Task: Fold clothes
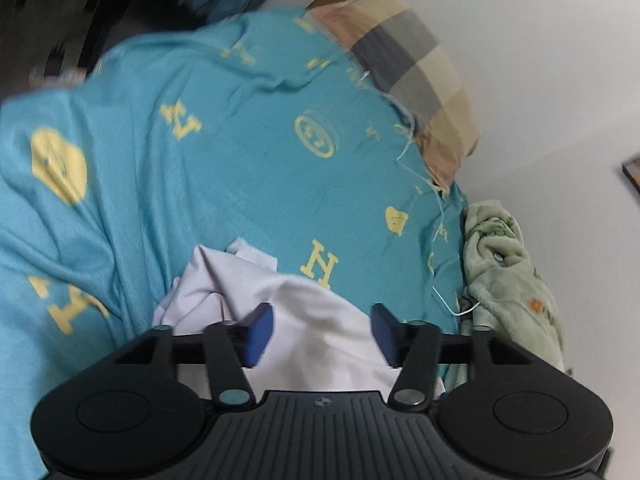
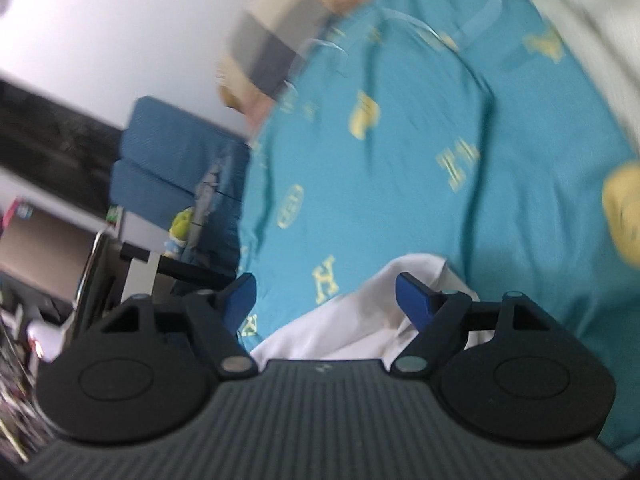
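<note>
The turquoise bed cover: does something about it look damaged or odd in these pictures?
Yes. In the left wrist view the turquoise cover has a frayed edge beside the checked pillow, with loose threads hanging down toward the green blanket. The white garment lies rumpled on it, not yet folded.

White garment partly hidden behind claw; motion-blurred pillow.

Yellow letter "H" prints on the teal bedsheet.
</note>
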Demonstrator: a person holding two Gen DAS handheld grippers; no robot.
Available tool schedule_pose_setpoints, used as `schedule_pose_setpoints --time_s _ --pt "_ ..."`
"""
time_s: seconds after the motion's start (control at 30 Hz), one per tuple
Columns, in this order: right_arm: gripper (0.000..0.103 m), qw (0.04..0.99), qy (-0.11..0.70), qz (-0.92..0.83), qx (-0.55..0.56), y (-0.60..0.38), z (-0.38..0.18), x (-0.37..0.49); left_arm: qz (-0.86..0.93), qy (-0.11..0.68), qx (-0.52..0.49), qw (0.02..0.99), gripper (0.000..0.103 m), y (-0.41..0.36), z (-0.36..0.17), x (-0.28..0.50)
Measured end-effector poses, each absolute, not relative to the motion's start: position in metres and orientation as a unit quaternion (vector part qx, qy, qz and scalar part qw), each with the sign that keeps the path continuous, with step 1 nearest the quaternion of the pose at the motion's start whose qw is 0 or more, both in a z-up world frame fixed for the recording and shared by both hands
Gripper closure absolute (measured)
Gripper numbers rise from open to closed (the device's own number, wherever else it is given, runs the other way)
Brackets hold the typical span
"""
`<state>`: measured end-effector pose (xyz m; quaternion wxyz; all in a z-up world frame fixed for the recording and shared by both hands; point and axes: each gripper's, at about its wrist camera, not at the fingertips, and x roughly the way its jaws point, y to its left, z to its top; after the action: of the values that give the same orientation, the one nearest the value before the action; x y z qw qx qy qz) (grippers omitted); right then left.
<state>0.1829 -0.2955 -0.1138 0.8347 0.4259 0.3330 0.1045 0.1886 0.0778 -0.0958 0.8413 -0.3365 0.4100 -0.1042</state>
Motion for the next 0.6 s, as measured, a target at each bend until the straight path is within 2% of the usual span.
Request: schedule_pose_setpoints --time_s 0.13,0.2,0.23,0.27,0.33,0.43,0.6 --pt "0.026 0.888 0.310 0.122 0.318 -0.277 -0.093 0.172 -0.124 0.379 -0.244 0.884 0.034 0.058 -0.072 0.175" --pt "0.038 0.900 0.319 0.130 0.268 -0.263 -0.095 0.174 -0.132 0.378 -0.202 0.894 0.034 0.046 -0.071 0.176" --pt "0.051 0.901 0.329 0.130 0.251 -0.256 -0.099 0.177 -0.135 0.382 -0.184 0.896 0.035 0.040 -0.072 0.177" --pt "0.070 0.901 0.342 0.129 0.236 -0.250 -0.104 0.180 -0.137 0.387 -0.169 0.896 0.035 0.034 -0.076 0.177" --pt "0.086 0.896 0.372 0.124 0.207 -0.239 -0.117 0.188 -0.133 0.395 -0.148 0.897 0.036 0.027 -0.085 0.180" --pt "0.088 0.911 0.379 0.084 0.141 -0.229 -0.131 0.192 -0.102 0.396 -0.118 0.905 0.037 0.026 -0.096 0.185" --pt "0.091 0.912 0.385 0.035 0.136 -0.244 -0.150 0.197 -0.047 0.403 -0.130 0.905 0.042 0.045 -0.114 0.203"
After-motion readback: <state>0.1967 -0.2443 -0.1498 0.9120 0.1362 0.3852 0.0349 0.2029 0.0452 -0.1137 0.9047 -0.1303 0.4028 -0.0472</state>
